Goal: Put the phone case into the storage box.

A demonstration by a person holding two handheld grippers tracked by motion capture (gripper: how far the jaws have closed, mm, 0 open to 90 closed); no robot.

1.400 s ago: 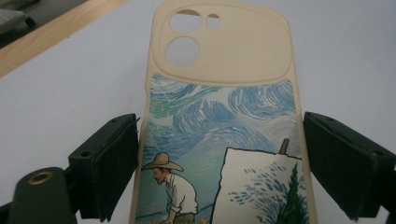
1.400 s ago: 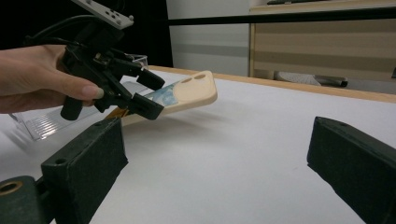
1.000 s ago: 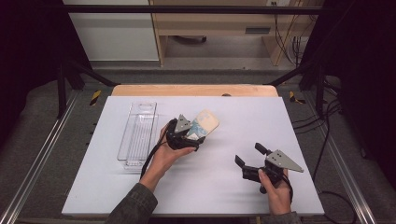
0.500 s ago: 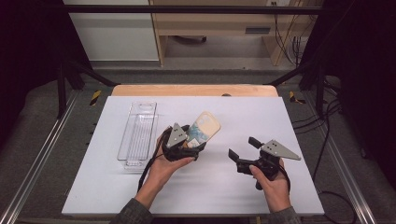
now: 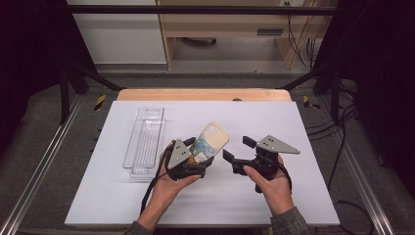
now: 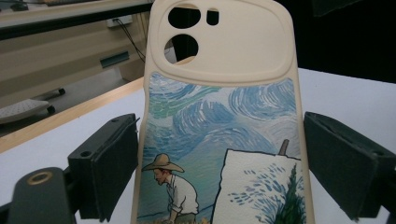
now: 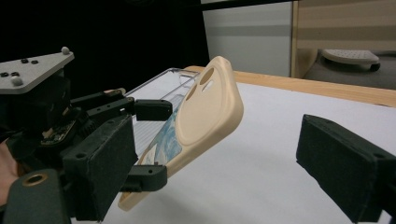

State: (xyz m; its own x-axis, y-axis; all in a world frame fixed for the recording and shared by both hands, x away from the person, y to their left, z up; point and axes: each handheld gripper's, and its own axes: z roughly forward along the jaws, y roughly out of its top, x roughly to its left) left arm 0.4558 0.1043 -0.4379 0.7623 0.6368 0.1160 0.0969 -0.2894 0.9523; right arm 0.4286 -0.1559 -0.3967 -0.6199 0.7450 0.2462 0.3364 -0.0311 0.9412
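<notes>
Over the white table (image 5: 303, 147), left gripper (image 5: 192, 157) clamps the phone case (image 5: 209, 141); right gripper (image 5: 241, 151), jaws wide and empty, should square up to its free edge.

Beyond the white table (image 5: 313, 127), a wooden bench (image 5: 220, 29) and white cabinet (image 5: 117, 34) stand on grey floor (image 5: 205, 78).

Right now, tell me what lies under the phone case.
Under the phone case, held tilted off the surface by the left tongs, the high view shows bare white table. The strip directly beneath case and tongs is covered.
</notes>
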